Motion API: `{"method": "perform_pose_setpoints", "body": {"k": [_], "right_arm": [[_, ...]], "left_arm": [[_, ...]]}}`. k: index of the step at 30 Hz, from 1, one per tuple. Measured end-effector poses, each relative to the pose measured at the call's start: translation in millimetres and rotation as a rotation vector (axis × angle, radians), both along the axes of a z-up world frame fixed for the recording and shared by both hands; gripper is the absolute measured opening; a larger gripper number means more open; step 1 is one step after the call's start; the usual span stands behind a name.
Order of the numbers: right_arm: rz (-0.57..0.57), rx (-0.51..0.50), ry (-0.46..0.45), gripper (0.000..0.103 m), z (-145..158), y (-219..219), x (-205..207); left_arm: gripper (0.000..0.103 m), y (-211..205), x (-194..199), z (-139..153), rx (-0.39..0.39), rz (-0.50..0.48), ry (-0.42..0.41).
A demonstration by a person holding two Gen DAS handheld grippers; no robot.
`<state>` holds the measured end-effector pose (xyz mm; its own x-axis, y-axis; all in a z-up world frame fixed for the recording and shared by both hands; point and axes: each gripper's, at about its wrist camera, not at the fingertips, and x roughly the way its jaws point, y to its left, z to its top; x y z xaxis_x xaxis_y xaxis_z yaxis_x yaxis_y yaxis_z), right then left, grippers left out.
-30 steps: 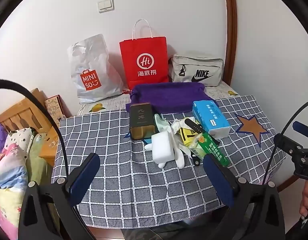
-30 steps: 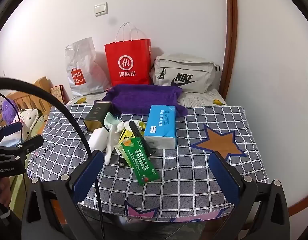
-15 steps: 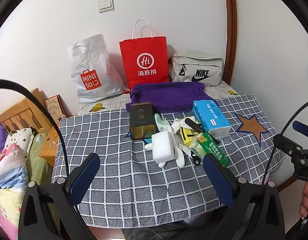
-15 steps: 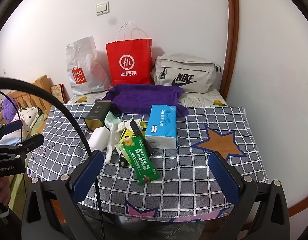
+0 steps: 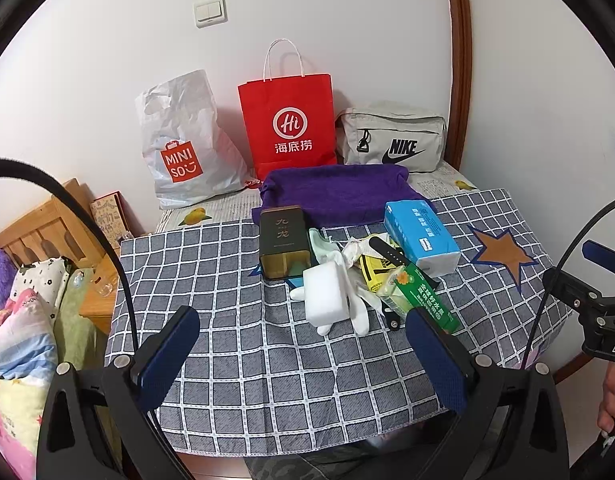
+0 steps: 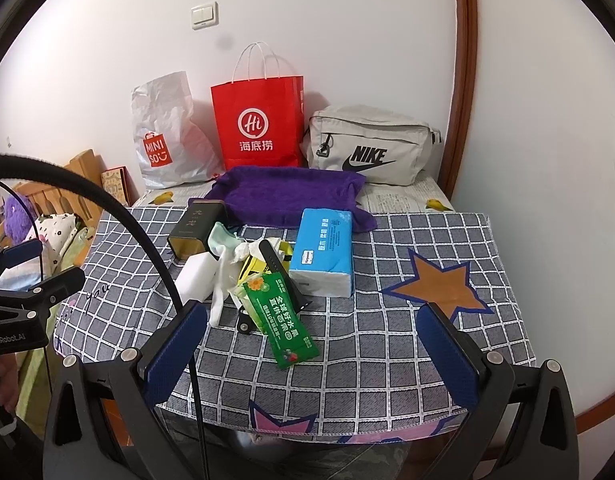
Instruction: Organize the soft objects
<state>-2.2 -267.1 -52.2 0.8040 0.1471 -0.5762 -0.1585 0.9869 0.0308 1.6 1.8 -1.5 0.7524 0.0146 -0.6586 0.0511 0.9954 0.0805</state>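
We see nothing sorted yet: left gripper (image 5: 303,356) and right gripper (image 6: 319,344) spread wide, empty; sponge (image 5: 324,297), gloves (image 5: 357,312), purple towel (image 5: 339,192) untouched.

A plain white wall (image 5: 347,20) backs the scene, carrying a cream double light switch (image 5: 210,11) high up, and a dark brown wooden trim strip (image 5: 455,60) runs vertically down the corner where a second white wall meets it. The table – draped in a grey checked tablecloth (image 5: 211,280) with orange star patches – stands against that wall. To the left sit a light wooden slatted headboard (image 5: 39,232) and bedding in floral prints (image 5: 23,344); reddish wood flooring (image 6: 611,392) shows at lower right.
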Motion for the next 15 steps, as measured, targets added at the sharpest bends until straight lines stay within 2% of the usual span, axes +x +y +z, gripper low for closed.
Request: {"method": "perform_pose_setpoints", "body": {"k": [15], "right_arm": [[0.005,-0.007,-0.006,0.103,1.2,1.2,-1.1]], "left_arm": [[0.103,0.0,-2.2,0.1,0.007,-0.003,0.0]]}}
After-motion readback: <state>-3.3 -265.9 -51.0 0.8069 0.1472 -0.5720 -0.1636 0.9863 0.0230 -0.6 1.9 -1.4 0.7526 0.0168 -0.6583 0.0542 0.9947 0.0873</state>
